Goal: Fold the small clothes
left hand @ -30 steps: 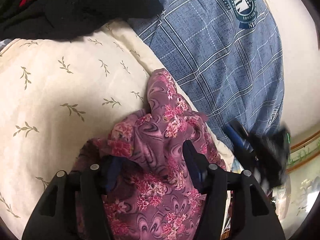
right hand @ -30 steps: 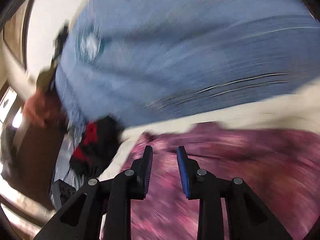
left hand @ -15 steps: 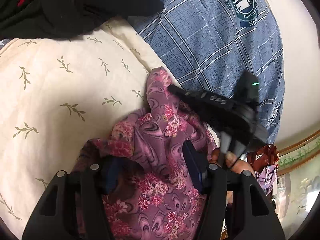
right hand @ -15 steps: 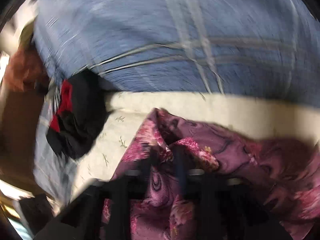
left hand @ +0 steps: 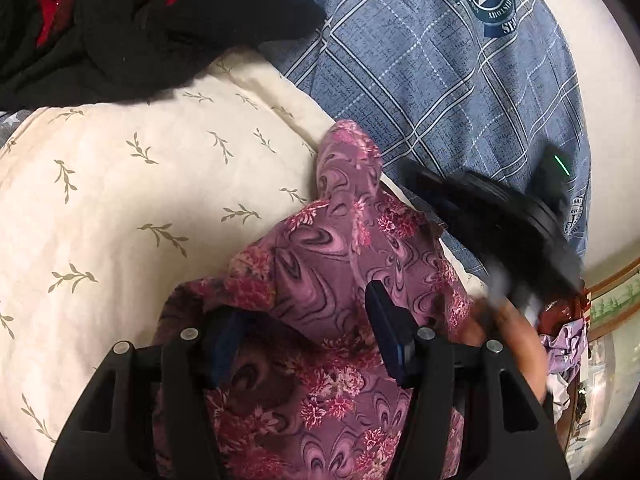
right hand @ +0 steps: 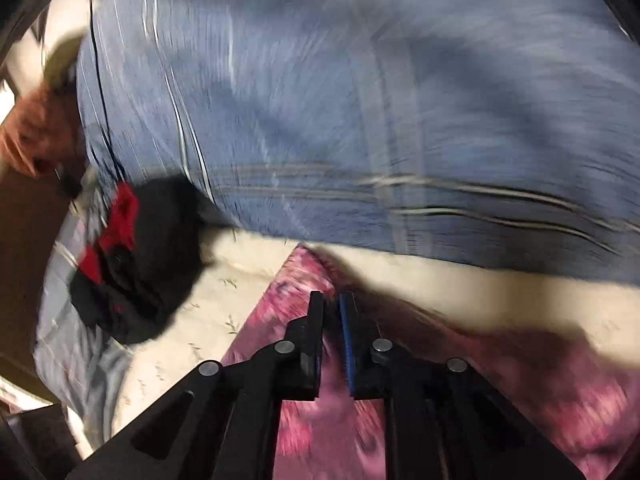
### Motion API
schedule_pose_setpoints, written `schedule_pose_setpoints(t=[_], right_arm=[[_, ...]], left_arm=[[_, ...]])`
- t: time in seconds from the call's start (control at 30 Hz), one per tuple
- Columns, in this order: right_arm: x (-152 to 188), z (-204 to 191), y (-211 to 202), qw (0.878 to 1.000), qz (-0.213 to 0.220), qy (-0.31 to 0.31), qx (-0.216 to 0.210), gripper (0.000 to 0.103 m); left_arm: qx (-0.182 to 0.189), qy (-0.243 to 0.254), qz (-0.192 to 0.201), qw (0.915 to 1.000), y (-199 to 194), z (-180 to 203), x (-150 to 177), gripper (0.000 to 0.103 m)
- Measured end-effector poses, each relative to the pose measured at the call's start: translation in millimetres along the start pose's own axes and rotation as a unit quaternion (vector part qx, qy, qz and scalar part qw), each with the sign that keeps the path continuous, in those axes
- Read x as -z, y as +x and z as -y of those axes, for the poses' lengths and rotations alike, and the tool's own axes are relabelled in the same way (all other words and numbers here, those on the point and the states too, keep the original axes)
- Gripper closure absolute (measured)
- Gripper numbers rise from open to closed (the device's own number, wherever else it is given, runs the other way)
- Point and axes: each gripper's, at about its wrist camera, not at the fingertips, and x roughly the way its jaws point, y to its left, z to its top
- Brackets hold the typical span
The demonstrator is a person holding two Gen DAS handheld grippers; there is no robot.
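A purple floral garment (left hand: 332,264) lies bunched on a cream leaf-print pillow (left hand: 132,208). My left gripper (left hand: 304,320) is open, its jaws straddling a raised fold of the garment, the left finger partly under cloth. The right gripper (left hand: 500,216) shows blurred at the garment's right edge in the left wrist view. In the blurred right wrist view my right gripper (right hand: 331,312) has its jaws nearly shut over the garment (right hand: 440,380); whether cloth is pinched between them I cannot tell.
A blue plaid sheet (left hand: 460,80) with a round emblem covers the bed beyond the pillow. A black and red garment (left hand: 132,20) lies at the pillow's far end, also in the right wrist view (right hand: 140,256). A white wall and wooden trim are at right.
The right gripper swung in from the right to the garment's edge and its jaws narrowed. The left gripper and the fold it straddles have stayed put.
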Motion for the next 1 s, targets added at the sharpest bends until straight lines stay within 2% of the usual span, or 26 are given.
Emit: schedule_pose_setpoints(t=[0.03,0.1,0.2,0.27,0.33,0.43,0.5,0.53,0.57,0.6,0.67,0.73,0.8,0.87,0.9,1.0], right_arm=[[8,13,-23,0.999,0.019,0.026,-0.01,0.088],[29,42,-69,0.997,0.055,0.063,-0.002,0.077],[69,96,-144,0.987,0.108,0.1,0.069,0.074],[98,134,-185,0.972,0.136,0.139,0.132,0.064],[124,174,-210,0.957,0.139,0.196,0.162,0.061],[149,212,-217,0.948,0.121,0.251,0.156,0.061],[152,217,-211,0.951,0.114,0.252,0.137,0.063],[149,211,-207,0.956,0.112,0.231,0.141,0.07],[147,205,-206,0.96,0.114,0.209,0.146,0.098],[141,195,-206,0.964,0.121,0.187,0.146,0.097],[136,180,-227,0.962,0.176,0.168,0.126,0.097],[137,181,-238,0.956,0.202,0.173,0.126,0.097],[139,194,-223,0.957,0.168,0.19,0.142,0.097],[145,205,-201,0.96,0.112,0.198,0.163,0.097],[150,207,-197,0.96,0.099,0.197,0.173,0.095],[166,207,-217,0.956,0.128,0.219,0.147,0.09]], left_arm=[[0.0,0.001,0.0,1.0,1,1,-1,0.045],[0.007,-0.002,-0.002,1.0,1,0,-1,0.045],[0.011,-0.004,-0.002,0.9999,-2,-1,-1,0.045],[0.008,0.0,0.0,1.0,-4,1,0,0.045],[0.003,0.009,0.004,1.0,-4,4,1,0.045],[-0.003,0.022,0.009,0.9997,-3,8,2,0.045],[-0.004,0.021,0.01,0.9997,-2,8,1,0.046],[0.0,0.017,0.011,0.9998,-2,8,1,0.046],[0.006,0.013,0.014,0.9998,-5,7,-1,0.05],[0.004,0.012,0.024,0.9996,-10,6,-2,0.059],[-0.012,0.01,0.038,0.9992,-15,1,-5,0.068],[-0.017,-0.018,0.015,0.9996,-10,-11,-9,0.073],[-0.007,-0.055,-0.008,0.9984,-8,-27,-9,0.082],[-0.001,-0.067,-0.011,0.9977,-17,-35,-8,0.083],[0.002,-0.073,-0.013,0.9972,-28,-39,-6,0.083],[0.001,-0.072,0.0,0.9974,-56,-39,-2,0.082]])
